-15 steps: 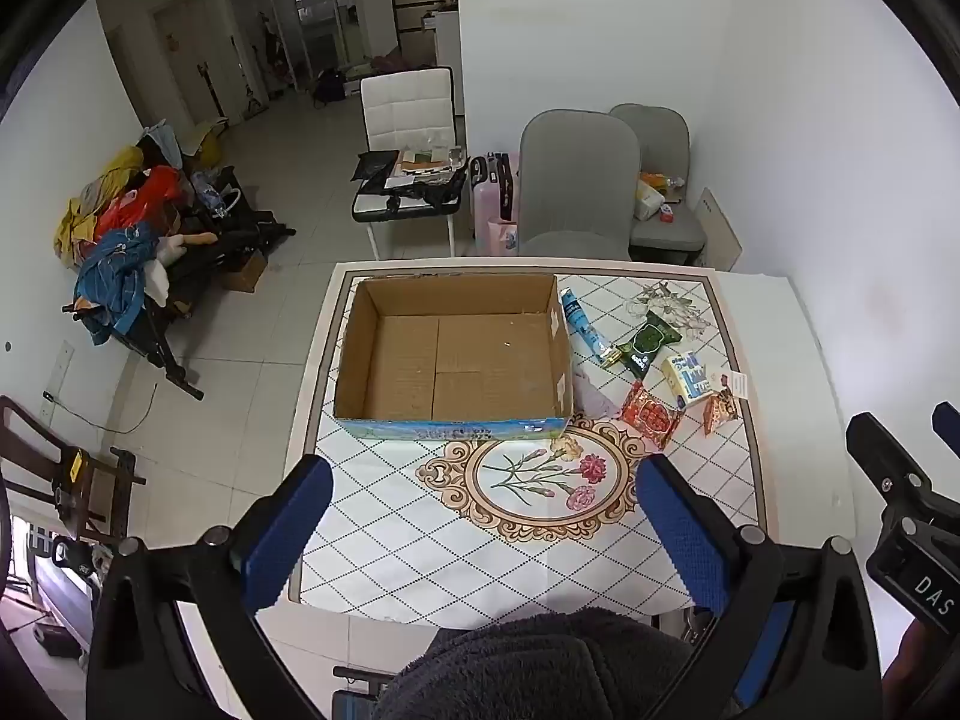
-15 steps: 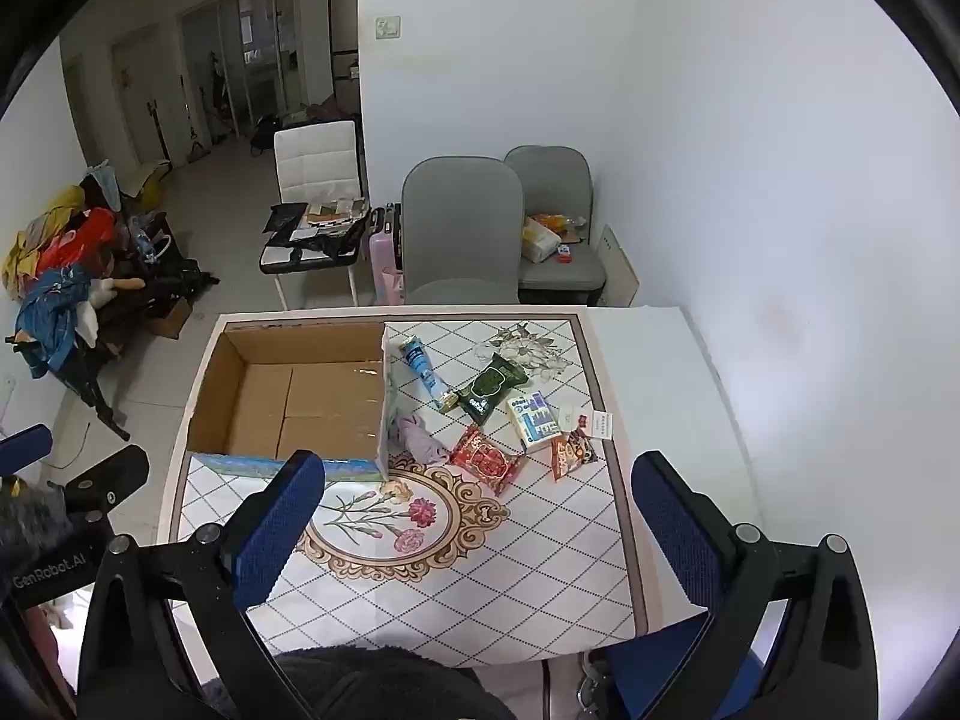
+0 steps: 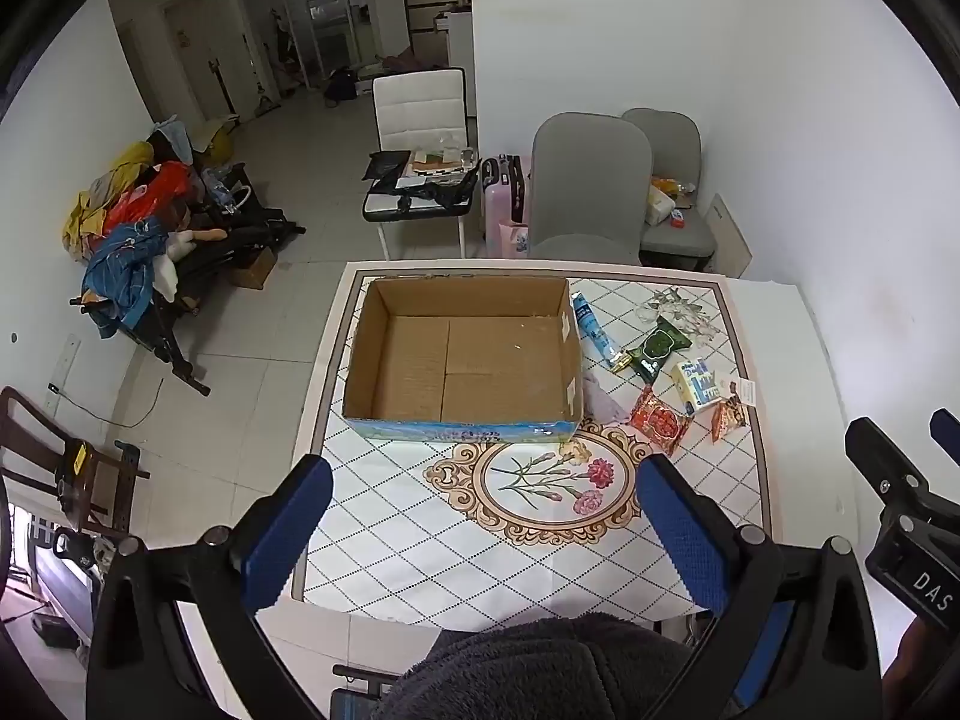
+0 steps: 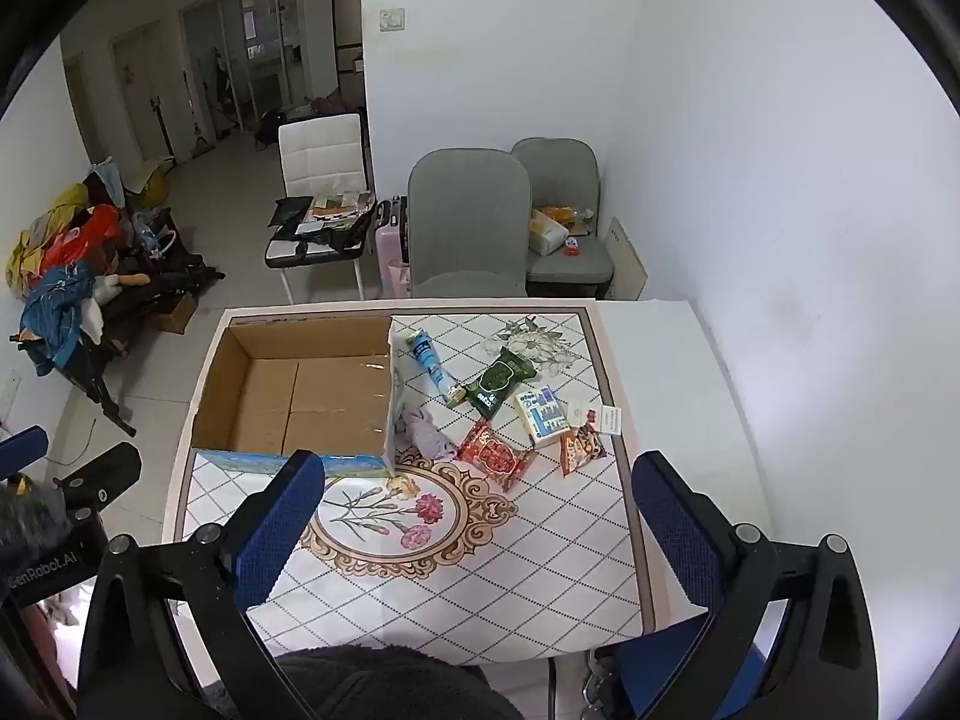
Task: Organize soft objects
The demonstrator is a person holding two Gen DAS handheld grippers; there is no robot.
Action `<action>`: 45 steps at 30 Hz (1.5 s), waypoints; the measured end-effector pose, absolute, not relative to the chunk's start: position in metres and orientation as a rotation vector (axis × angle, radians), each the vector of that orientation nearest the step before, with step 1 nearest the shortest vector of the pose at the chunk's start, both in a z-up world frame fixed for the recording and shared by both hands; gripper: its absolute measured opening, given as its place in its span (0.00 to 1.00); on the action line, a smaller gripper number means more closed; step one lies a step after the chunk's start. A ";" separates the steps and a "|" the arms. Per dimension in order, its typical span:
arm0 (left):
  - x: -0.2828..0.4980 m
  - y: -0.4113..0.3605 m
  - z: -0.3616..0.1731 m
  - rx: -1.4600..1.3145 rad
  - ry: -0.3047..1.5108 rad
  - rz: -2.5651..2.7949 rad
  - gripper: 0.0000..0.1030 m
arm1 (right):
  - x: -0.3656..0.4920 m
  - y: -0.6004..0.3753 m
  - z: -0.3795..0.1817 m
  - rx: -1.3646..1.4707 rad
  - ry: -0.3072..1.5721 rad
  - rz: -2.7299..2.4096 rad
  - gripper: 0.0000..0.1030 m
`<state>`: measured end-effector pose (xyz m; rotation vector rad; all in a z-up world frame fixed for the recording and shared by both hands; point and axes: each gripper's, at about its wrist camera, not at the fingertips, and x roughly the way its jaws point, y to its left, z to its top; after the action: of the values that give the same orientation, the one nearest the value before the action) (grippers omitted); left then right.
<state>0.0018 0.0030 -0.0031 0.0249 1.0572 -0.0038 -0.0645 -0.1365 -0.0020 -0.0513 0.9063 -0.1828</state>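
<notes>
An empty open cardboard box (image 3: 468, 354) (image 4: 300, 387) sits on the left half of the patterned table. To its right lie a blue tube (image 3: 591, 324) (image 4: 429, 360), a green packet (image 3: 657, 345) (image 4: 498, 381), a small lilac cloth (image 3: 600, 399) (image 4: 426, 429), a red snack bag (image 3: 660, 420) (image 4: 495, 453), a white-blue pack (image 3: 699, 384) (image 4: 543, 414) and a small orange bag (image 3: 729, 414) (image 4: 579, 447). My left gripper (image 3: 480, 516) is open and empty, high above the table's near side. My right gripper (image 4: 480, 516) is open and empty, likewise high above it.
A clear crinkled wrapper (image 4: 534, 339) lies at the table's far right. Two grey chairs (image 4: 468, 222) and a white chair (image 4: 324, 180) stand beyond the table. A rack with clothes (image 3: 138, 228) is on the left. A white wall is at the right.
Both grippers have shifted only slightly; the table appears a touch lower in both views. Nothing on the table has moved.
</notes>
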 end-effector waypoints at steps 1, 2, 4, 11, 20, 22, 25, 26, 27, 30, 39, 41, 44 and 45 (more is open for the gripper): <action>0.003 0.003 -0.002 0.023 1.057 -0.004 1.00 | -0.064 -0.137 -0.001 -0.050 0.907 -0.183 1.00; 0.003 0.003 -0.002 0.021 1.055 -0.003 1.00 | -0.062 -0.137 0.001 -0.051 0.909 -0.182 1.00; 0.003 0.003 -0.001 0.021 1.053 -0.001 1.00 | -0.062 -0.139 0.002 -0.047 0.910 -0.179 1.00; 0.006 0.005 -0.002 0.018 1.060 -0.001 1.00 | -0.054 -0.140 0.004 -0.042 0.912 -0.189 1.00; 0.008 0.006 -0.001 0.022 1.046 -0.003 1.00 | -0.051 -0.140 0.003 -0.046 0.904 -0.207 1.00; 0.008 0.006 -0.001 0.023 1.042 -0.006 1.00 | -0.051 -0.141 0.004 -0.044 0.902 -0.214 1.00; 0.009 0.005 -0.001 0.026 1.040 -0.013 1.00 | -0.052 -0.141 0.004 -0.042 0.897 -0.226 1.00; 0.009 0.005 -0.001 0.028 1.040 -0.015 1.00 | -0.053 -0.141 0.004 -0.041 0.895 -0.228 1.00; 0.009 0.006 -0.001 0.029 1.039 -0.016 1.00 | -0.053 -0.141 0.004 -0.039 0.894 -0.230 1.00; 0.010 0.005 -0.001 0.029 1.038 -0.017 1.00 | -0.054 -0.141 0.002 -0.037 0.892 -0.238 1.00; 0.012 0.002 -0.002 0.025 1.045 -0.026 1.00 | -0.057 -0.140 0.000 -0.037 0.897 -0.250 1.00; 0.013 0.002 -0.002 0.025 1.046 -0.025 1.00 | -0.057 -0.140 0.000 -0.036 0.898 -0.249 1.00; 0.013 0.003 -0.002 0.022 1.048 -0.028 1.00 | -0.057 -0.140 0.000 -0.038 0.901 -0.247 1.00; 0.012 0.004 -0.002 0.023 1.047 -0.028 1.00 | -0.058 -0.139 -0.001 -0.041 0.903 -0.246 1.00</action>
<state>0.0117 0.0043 -0.0020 0.0227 1.0466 -0.0282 -0.0577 -0.1395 -0.0007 -0.0406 0.9029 -0.2464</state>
